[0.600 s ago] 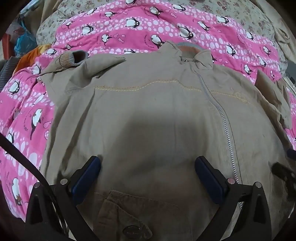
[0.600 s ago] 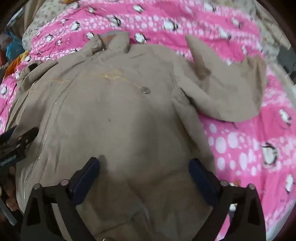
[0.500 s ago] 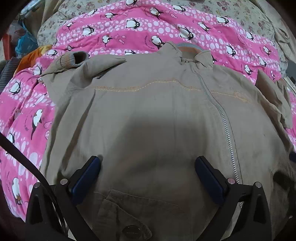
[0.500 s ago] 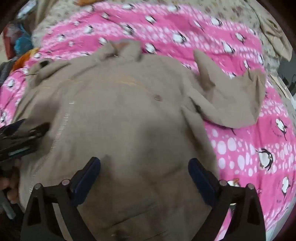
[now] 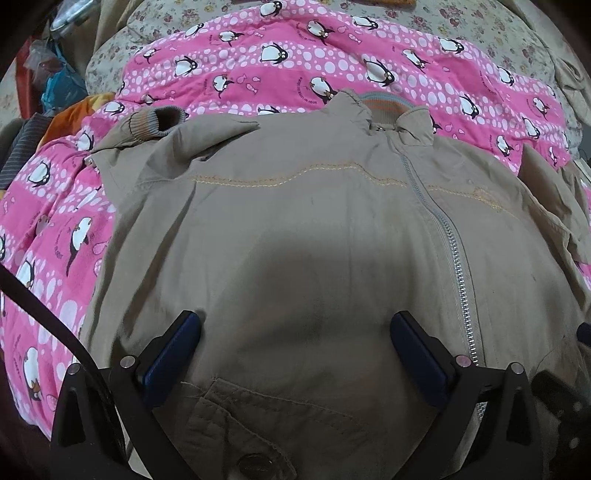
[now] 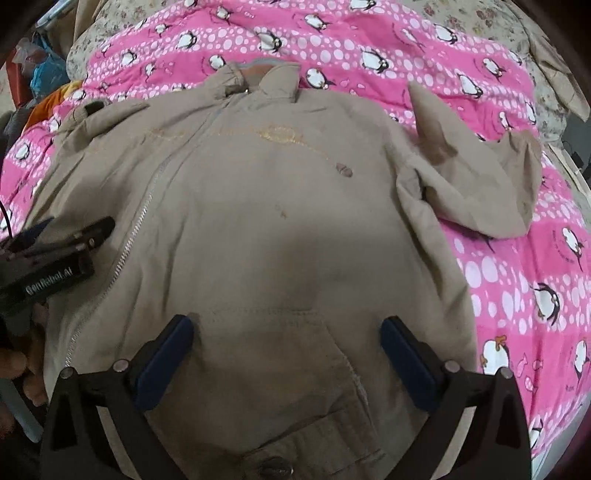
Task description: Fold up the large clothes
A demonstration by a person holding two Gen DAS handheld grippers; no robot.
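Observation:
A khaki zip-up jacket (image 5: 314,221) (image 6: 277,206) lies front up on a pink penguin-print quilt (image 5: 295,55) (image 6: 535,277), collar away from me. Its ribbed left cuff (image 5: 155,123) is folded in onto the shoulder. The other sleeve (image 6: 480,184) lies bunched out to the right. My left gripper (image 5: 295,325) hovers open over the lower left front panel, just above a buttoned pocket flap (image 5: 255,424), nothing between its blue pads. My right gripper (image 6: 288,325) hangs open over the lower right panel above another pocket. The left gripper's body (image 6: 55,251) shows at the right wrist view's left edge.
A floral sheet (image 5: 480,22) (image 6: 535,55) lies beyond the quilt. Orange cloth (image 5: 70,114), striped fabric (image 5: 18,155) and plastic bags (image 5: 55,81) are piled at the far left. A hand (image 6: 22,365) holds the left gripper. A black cable (image 5: 44,317) crosses the lower left.
The right gripper's view swung left, then steadied with the jacket shifted right and the pocket closer. The left gripper hardly moved. Both stayed open.

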